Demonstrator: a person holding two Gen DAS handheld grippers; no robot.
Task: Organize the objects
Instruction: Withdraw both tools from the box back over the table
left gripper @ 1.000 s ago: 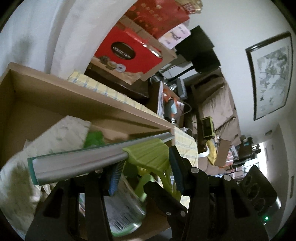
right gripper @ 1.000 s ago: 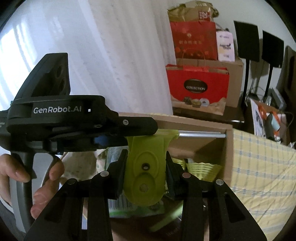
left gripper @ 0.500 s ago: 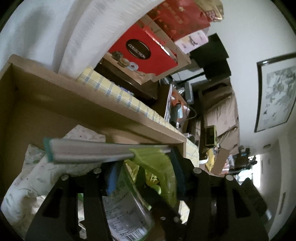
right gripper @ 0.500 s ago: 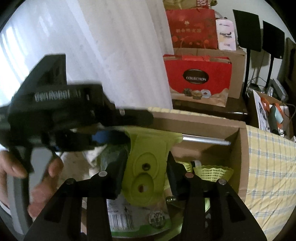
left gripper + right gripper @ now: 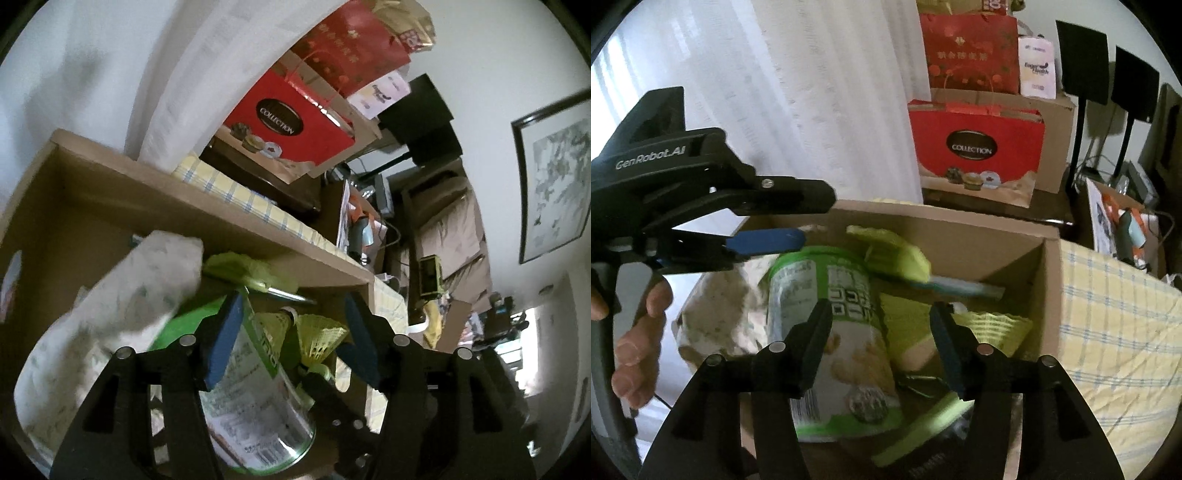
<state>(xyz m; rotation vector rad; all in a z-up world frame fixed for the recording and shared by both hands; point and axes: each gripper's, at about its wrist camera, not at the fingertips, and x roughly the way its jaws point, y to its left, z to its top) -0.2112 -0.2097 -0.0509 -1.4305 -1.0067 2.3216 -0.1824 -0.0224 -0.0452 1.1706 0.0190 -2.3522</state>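
I'm letting both grippers, left [image 5: 291, 332] and right [image 5: 881, 332], open with nothing between them; the squeegee [image 5: 901, 258] lies in the box [image 5: 1049, 280], so I'd back out straight, avoiding the can [image 5: 831, 332].

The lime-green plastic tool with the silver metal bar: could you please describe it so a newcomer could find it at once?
Look into the open brown cardboard box on the yellow checked cloth. The lime-green plastic tool with the silver metal bar lies on top at the back, above the green-labelled snack can. Only it has a bar sticking out sideways.
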